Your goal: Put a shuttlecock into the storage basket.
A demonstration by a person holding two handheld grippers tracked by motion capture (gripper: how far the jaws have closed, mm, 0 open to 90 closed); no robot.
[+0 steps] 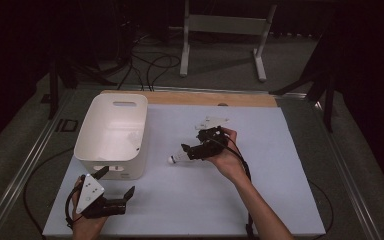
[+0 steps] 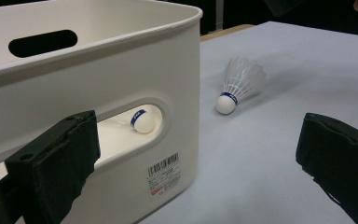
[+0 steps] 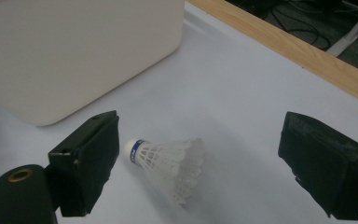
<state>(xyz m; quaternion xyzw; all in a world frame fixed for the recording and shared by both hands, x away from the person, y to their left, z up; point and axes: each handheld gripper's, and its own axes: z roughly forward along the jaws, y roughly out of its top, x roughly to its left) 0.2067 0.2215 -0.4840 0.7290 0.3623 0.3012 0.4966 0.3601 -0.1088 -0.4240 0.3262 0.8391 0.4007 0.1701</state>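
High view: showing one shuttlecock [image 1: 176,158] lying on the worktop [image 1: 260,200] just right of the white bin [image 1: 111,131], with the right gripper [image 1: 189,150] closing in, fingers [image 3: 89,161] spread wide around it, not yet clamping. Left gripper view: showing another shuttlecock [image 2: 141,120] already resting inside the bin, seen through the handle slot. Left gripper [image 1: 116,182] waiting near the bin, fingers released and grasping nothing; judging the work partly done, one shuttlecock remaining to pick and drop.

The shuttlecock [image 3: 168,161] on the table has white feathers, a white cork tip and a blue band with white lettering. A 2nd one [image 2: 142,120] inside the white bin [image 1: 112,131] looks the same. The table cover [image 1: 260,200] is pale bluish-white, edged by a light wooden strip [image 1: 205,98]. Both grippers' jaws are black.
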